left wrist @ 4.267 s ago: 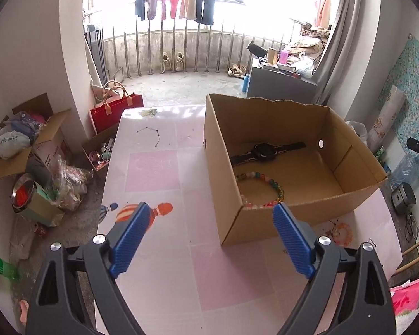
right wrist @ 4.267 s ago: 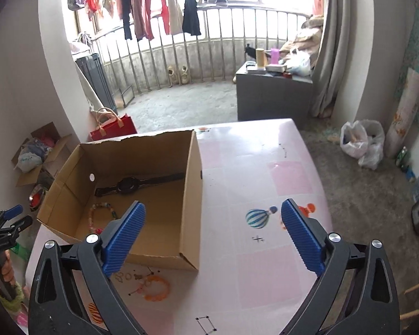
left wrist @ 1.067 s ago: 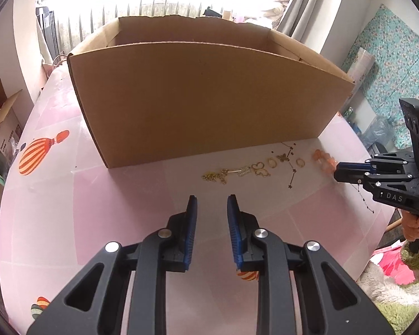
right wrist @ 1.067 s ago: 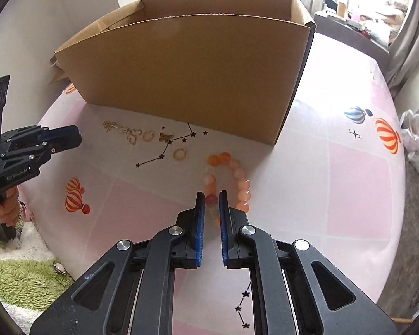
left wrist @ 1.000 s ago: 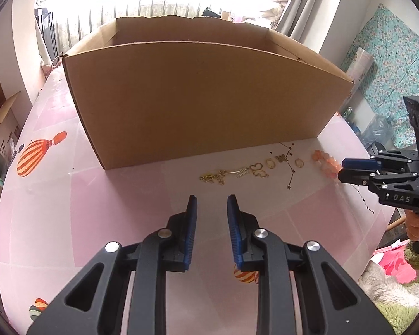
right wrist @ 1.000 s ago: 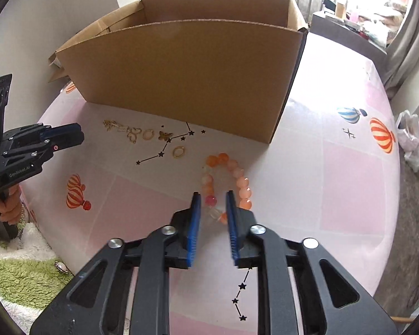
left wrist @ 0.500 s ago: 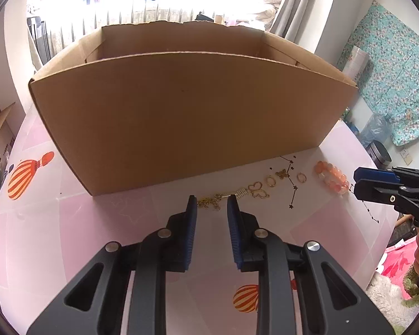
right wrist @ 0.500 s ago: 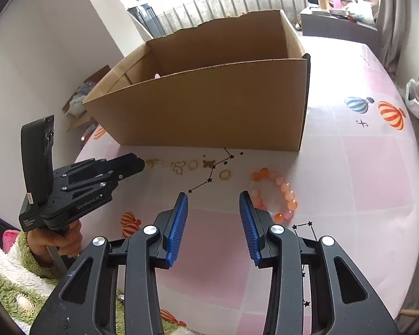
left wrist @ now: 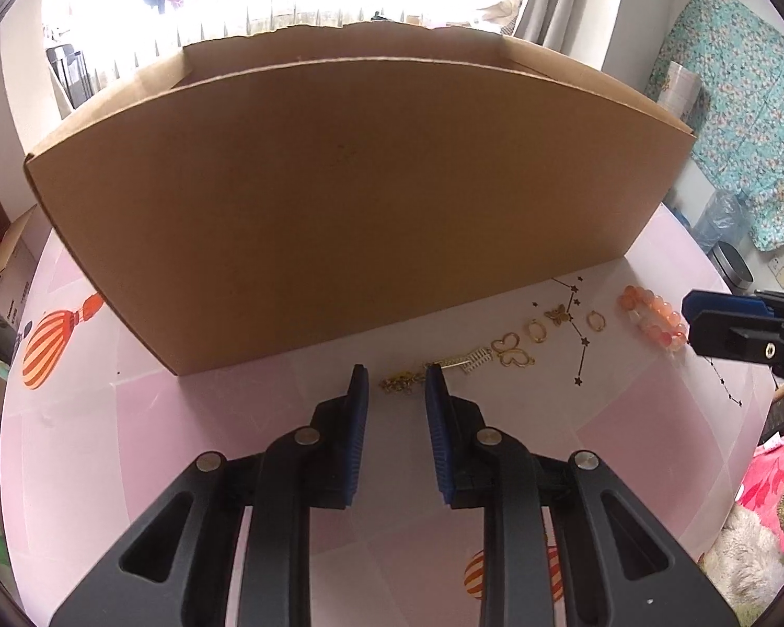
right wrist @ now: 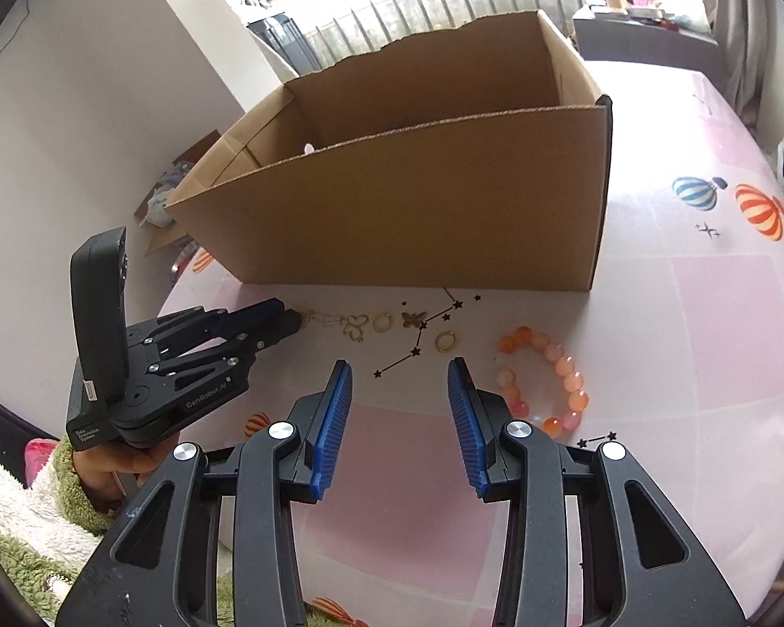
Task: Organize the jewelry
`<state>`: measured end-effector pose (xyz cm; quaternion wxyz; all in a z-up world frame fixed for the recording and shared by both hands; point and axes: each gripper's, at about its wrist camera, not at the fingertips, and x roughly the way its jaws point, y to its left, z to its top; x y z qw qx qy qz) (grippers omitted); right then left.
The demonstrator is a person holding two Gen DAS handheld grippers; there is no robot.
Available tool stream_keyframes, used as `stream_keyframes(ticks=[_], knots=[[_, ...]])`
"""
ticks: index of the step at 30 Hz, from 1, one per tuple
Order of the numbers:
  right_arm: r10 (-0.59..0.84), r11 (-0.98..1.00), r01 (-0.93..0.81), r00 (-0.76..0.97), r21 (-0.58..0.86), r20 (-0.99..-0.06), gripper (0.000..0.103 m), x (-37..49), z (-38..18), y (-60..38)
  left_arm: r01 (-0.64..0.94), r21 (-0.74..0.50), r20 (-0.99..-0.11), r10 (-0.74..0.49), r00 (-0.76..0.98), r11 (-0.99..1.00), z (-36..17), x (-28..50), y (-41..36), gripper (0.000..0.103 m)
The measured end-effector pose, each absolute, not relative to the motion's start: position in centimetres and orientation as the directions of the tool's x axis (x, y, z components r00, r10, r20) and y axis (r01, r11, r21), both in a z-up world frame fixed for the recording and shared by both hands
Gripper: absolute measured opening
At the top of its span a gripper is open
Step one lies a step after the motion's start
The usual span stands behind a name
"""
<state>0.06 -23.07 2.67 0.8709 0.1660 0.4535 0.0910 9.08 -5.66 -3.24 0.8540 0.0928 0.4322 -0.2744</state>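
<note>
Two grippers hover over the pink desk (right wrist: 705, 313) in front of the cardboard box (left wrist: 360, 198). Between the tips of the left gripper (left wrist: 395, 384) lies the near end of a gold chain necklace (left wrist: 434, 372), whose charms trail right toward a butterfly pendant (right wrist: 414, 319) and a gold ring (right wrist: 445, 340); its fingers stand slightly apart, not pressing the chain. Just right of the right gripper (right wrist: 400, 373), the orange bead bracelet (right wrist: 549, 381) rests on the desk, outside the parted, empty fingers.
</note>
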Motion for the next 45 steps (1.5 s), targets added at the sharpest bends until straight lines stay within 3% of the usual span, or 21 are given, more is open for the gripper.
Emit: stream_keyframes(ticks=[3, 7, 9, 15, 22, 23, 25, 28, 33, 35, 37, 45], knots=[[0.307, 0.911, 0.03, 0.617, 0.411, -0.724, 0.038, -0.5, 2.5, -23.1, 0.598, -0.045, -0.809, -0.38, 0.448, 0.8, -3.1, 9.2, -6.1, 0.022], [0.341, 0.897, 0.022, 0.603, 0.441, -0.722, 0.038, -0.2, 1.9, -23.0, 0.598, -0.019, -0.806, -0.366, 0.464, 0.801, -3.1, 9.0, -6.1, 0.004], [0.365, 0.896, 0.002, 0.567, 0.444, -0.739, 0.038, 0.7, 1.7, -23.0, 0.579, -0.05, -0.793, -0.385, 0.472, 0.814, -3.3, 8.9, -5.9, 0.0], [0.34, 0.917, -0.027, 0.572, 0.397, -0.747, 0.038, 1.2, 2.6, -22.8, 0.548, -0.173, -0.776, -0.456, 0.436, 0.819, -3.0, 8.4, -4.5, 0.0], [0.382, 0.872, 0.02, 0.598, 0.49, -0.705, 0.038, 1.0, 0.9, -23.0, 0.582, -0.151, -0.789, -0.452, 0.416, 0.799, -1.2, 7.8, -3.3, 0.0], [0.396, 0.872, 0.006, 0.581, 0.49, -0.711, 0.038, 1.3, 0.9, -22.8, 0.582, -0.156, -0.777, -0.463, 0.426, 0.798, -1.2, 7.8, -3.5, 0.001], [0.402, 0.883, -0.023, 0.552, 0.468, -0.731, 0.038, 1.7, 1.3, -22.5, 0.565, -0.15, -0.767, -0.456, 0.451, 0.811, -1.8, 8.0, -4.3, 0.014], [0.387, 0.903, -0.059, 0.543, 0.426, -0.745, 0.038, 2.0, 2.3, -21.9, 0.554, -0.137, -0.761, -0.445, 0.472, 0.821, -2.7, 8.2, -5.4, 0.027], [0.327, 0.906, 0.016, 0.61, 0.424, -0.722, 0.038, 0.3, 2.3, -22.1, 0.611, -0.076, -0.779, -0.43, 0.457, 0.788, -3.4, 8.9, -6.6, 0.03], [0.317, 0.896, 0.05, 0.624, 0.442, -0.714, 0.038, -0.4, 1.9, -22.1, 0.628, -0.024, -0.783, -0.406, 0.472, 0.778, -3.4, 8.8, -6.8, 0.024], [0.309, 0.894, 0.064, 0.627, 0.443, -0.715, 0.038, -0.7, 1.7, -22.1, 0.632, 0.0, -0.783, -0.393, 0.482, 0.775, -3.4, 8.8, -6.8, 0.003], [0.342, 0.904, 0.003, 0.598, 0.429, -0.725, 0.038, 0.3, 2.0, -22.9, 0.58, -0.091, -0.777, -0.422, 0.467, 0.81, -2.9, 7.6, -4.8, 0.0]])
